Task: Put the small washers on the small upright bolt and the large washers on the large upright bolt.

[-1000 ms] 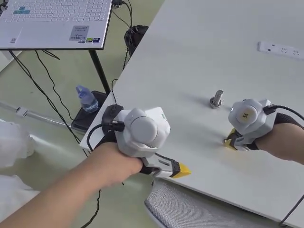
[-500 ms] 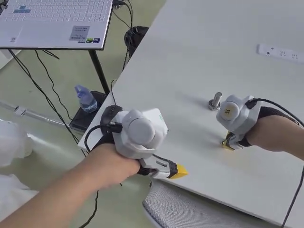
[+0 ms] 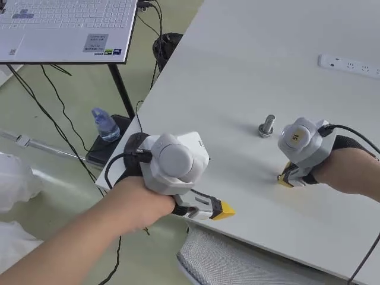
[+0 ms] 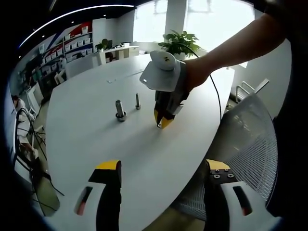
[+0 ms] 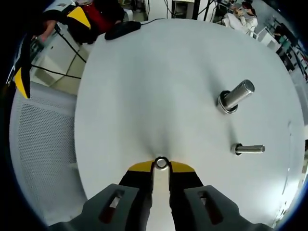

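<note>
The white table [image 3: 249, 71] fills the upper right of the head view. The left gripper [image 4: 163, 166] hangs over the table's near edge, low in the middle of that view, its jaws spread wide with nothing between them. The right gripper [image 5: 161, 167] points down at the tabletop, its jaws pinched on a washer [image 5: 161, 162] at their tips. In the right gripper view the large upright bolt [image 5: 236, 96] stands to the upper right of the washer, well apart. The small upright bolt [image 5: 249, 149] stands to the washer's right.
</note>
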{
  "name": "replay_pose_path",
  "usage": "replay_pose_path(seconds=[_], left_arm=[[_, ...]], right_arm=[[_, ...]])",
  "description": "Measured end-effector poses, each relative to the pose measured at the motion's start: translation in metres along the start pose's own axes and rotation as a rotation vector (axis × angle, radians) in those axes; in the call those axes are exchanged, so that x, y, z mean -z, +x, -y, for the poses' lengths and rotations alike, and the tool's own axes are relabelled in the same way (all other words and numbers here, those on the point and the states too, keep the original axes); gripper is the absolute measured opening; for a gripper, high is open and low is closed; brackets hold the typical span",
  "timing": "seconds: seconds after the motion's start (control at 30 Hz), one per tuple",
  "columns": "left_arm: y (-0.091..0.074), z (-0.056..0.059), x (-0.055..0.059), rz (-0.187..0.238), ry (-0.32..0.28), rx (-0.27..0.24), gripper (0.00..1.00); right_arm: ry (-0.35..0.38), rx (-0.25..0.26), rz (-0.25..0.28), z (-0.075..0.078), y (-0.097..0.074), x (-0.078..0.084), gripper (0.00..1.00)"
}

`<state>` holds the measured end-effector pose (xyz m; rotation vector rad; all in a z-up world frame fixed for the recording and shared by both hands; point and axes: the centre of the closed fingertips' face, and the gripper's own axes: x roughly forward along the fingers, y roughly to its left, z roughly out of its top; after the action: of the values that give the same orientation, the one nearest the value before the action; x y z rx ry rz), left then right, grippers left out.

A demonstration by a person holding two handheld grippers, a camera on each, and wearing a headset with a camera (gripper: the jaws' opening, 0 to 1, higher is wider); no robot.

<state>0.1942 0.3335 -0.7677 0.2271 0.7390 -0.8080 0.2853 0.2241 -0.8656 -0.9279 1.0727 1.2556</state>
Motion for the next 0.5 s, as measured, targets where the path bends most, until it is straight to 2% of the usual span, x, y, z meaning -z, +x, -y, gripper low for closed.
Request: replay_pose_path(seconds=[0.2,0.37,0.5], left_arm=[[0.002,-0.002,-0.005,0.007,0.011,0.003,0.69],[0.005,-0.002,-0.006,0.009,0.012,0.002,0.70],[0.007,-0.005,-0.011,0.021,0.018,-0.004,0.71]], right_arm=[[0.052,-0.003,0.031,0.004,-0.012,0.000,0.11],[0.082,0.007,0.027,0.011,-0.022,0.007,0.11],[0.101,0.014,0.018,0.019,-0.032,0.017,0.11]])
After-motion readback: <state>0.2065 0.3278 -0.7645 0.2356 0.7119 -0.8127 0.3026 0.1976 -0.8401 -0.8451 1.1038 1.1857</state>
